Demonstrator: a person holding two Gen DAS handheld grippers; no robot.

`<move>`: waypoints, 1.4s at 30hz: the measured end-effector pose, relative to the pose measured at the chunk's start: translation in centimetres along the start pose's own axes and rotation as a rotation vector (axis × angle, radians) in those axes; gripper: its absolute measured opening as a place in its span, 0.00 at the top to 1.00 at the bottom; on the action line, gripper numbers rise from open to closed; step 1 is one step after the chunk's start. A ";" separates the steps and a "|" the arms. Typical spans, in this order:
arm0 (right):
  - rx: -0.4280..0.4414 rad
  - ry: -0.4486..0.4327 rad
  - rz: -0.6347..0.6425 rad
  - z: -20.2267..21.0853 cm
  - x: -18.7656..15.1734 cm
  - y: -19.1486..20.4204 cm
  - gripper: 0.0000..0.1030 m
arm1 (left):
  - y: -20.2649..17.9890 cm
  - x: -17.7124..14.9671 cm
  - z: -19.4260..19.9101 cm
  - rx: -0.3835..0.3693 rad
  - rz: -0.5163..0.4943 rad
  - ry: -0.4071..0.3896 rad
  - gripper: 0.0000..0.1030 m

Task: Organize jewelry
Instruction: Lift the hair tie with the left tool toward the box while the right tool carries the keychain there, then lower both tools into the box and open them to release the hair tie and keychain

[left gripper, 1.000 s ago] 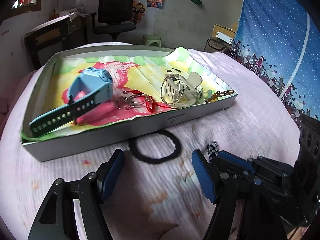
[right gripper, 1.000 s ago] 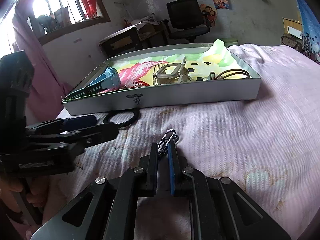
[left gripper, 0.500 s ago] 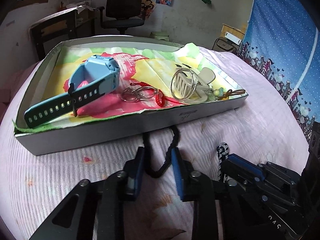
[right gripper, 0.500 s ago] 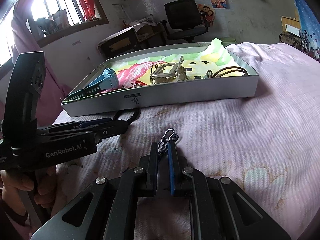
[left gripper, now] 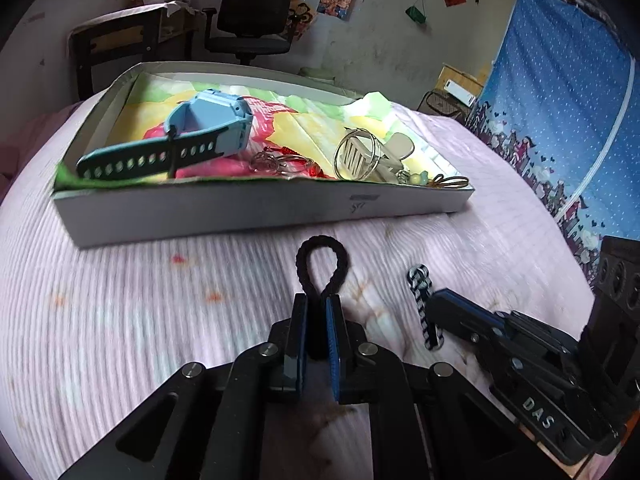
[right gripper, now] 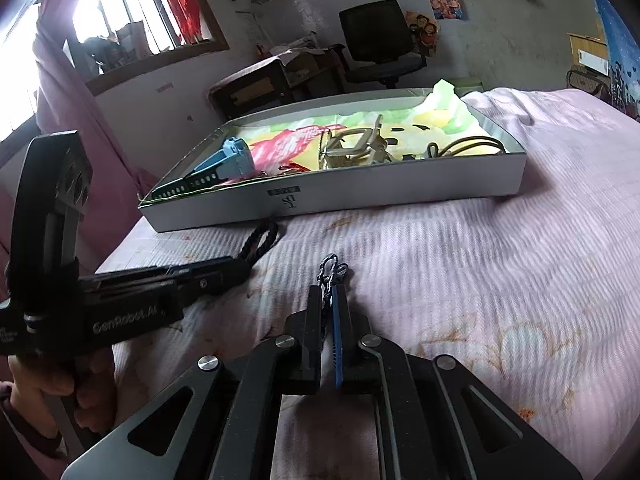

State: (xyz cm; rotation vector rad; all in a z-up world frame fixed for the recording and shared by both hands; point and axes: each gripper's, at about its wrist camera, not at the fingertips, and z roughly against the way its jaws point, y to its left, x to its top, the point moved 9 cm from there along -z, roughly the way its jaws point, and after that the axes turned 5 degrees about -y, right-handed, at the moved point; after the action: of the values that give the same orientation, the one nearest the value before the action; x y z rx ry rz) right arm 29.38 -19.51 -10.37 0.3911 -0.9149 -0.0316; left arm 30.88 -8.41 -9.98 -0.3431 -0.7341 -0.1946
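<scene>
Pink quilted bedding (left gripper: pixel 120 320) covers the bed, and on it lies a shallow white box (left gripper: pixel 240 210) lined with bright paper; a black office chair (left gripper: pixel 252 20) stands against the far wall.

A second ago the left tool (left gripper: pixel 316 312) stood wide apart over the bed, with the black hair tie (left gripper: pixel 320 268) lying round and flat ahead of it against the box wall. Now that tool has come forward and down and clenched on the tie's near end, squeezing the loop into a narrow teardrop that points away from the fingertips toward the box. The tie is clear of the box wall, just short of it. The right tool (right gripper: pixel 328 300) has not moved: it stays clenched on a black-and-white cord loop (right gripper: pixel 332 272), whose free end sticks out just past the fingertips.

Seen from the left tool, the box lies ahead. Inside it, from left to right, are a blue watch (left gripper: pixel 200 136) ahead and to the left, thin rings with a red cord (left gripper: pixel 284 164) straight ahead, a round wire keyring piece (left gripper: pixel 356 154) ahead and slightly right, and a brown loop (left gripper: pixel 452 182) at the right corner. The right tool and its cord loop sit close on the right side, level with the left fingertips. From the right tool, the left tool lies to the left, held by a hand (right gripper: pixel 60 392).
</scene>
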 end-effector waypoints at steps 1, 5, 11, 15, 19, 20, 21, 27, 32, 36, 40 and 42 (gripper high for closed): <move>0.000 -0.005 0.001 0.1 0.0 0.0 0.96 | 0.0 -0.1 0.3 -0.004 0.008 -0.008 0.91; 0.011 -0.015 -0.013 0.4 0.0 -0.1 0.97 | -0.1 -0.5 1.1 -0.008 0.018 -0.022 0.91; 0.020 -0.043 -0.015 1.1 0.1 -0.1 0.97 | -0.3 0.1 2.0 -0.006 0.027 -0.039 0.92; 0.026 -0.071 -0.025 2.0 0.4 -0.3 0.97 | -0.4 0.4 2.7 -0.008 0.026 -0.054 0.93; 0.032 -0.106 -0.028 2.9 0.8 -0.3 0.97 | -0.6 1.0 3.5 -0.008 0.013 -0.078 0.95; 0.033 -0.113 -0.028 3.1 0.9 -0.3 0.97 | -0.7 1.1 3.7 -0.011 0.013 -0.083 0.95; 0.034 -0.121 -0.028 3.3 1.0 -0.3 0.97 | -0.8 1.2 3.9 -0.015 0.010 -0.089 0.95; 0.041 -0.138 -0.044 3.6 1.3 -0.6 0.97 | -1.0 0.9 3.6 -0.010 0.001 -0.070 0.95; 0.045 -0.151 -0.054 3.8 1.6 -0.7 0.97 | -1.0 1.4 4.1 -0.015 0.016 -0.094 0.95; 0.050 -0.164 -0.052 3.7 2.2 -0.5 0.97 | -1.3 3.0 5.0 -0.005 0.001 -0.146 0.95; 0.071 -0.204 -0.022 3.5 4.6 0.3 0.97 | -1.1 5.9 5.6 0.017 0.003 -0.224 0.95; 0.076 -0.222 -0.009 3.2 5.9 0.6 0.97 | -0.7 7.5 5.7 0.037 0.011 -0.260 0.95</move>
State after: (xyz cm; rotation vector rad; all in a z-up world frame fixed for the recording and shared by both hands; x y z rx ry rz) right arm 30.45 -21.09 -3.93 0.4690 -1.1356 -0.0489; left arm 32.58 -7.33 -0.77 -0.3403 -0.9907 -0.1263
